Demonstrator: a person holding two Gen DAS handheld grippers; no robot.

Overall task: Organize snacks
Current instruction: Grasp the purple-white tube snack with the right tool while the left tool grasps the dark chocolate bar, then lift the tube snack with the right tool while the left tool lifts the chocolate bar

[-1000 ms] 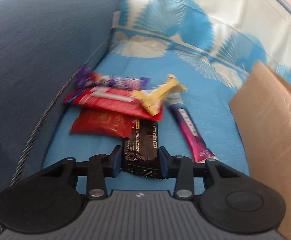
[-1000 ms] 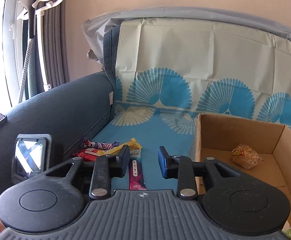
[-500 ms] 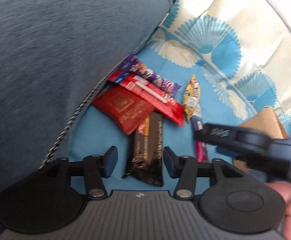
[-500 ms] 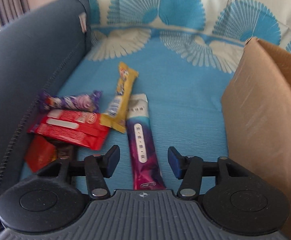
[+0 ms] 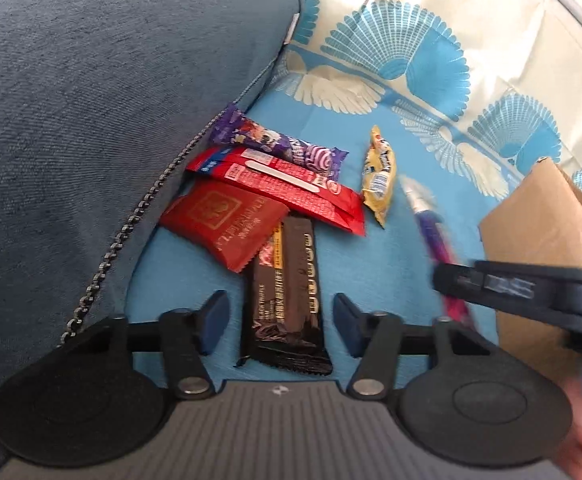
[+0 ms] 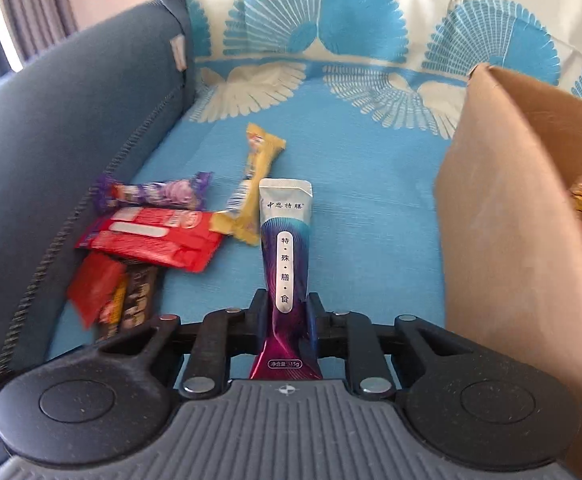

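Right gripper [image 6: 287,316] jaws closing, pads already pinching the purple stick pack [image 6: 286,256] near its lower end; the pack lies on the blue cloth [image 6: 371,208] between the snack pile and the box [image 6: 503,216]. Left gripper [image 5: 279,320] jaws closing but not touching yet, straddling the black bar [image 5: 287,300], gaps on both sides. Bar's top end sits under the red packet [image 5: 227,224] and red wrapper [image 5: 279,188]. Yellow bar [image 6: 255,184] just left of the stick pack.
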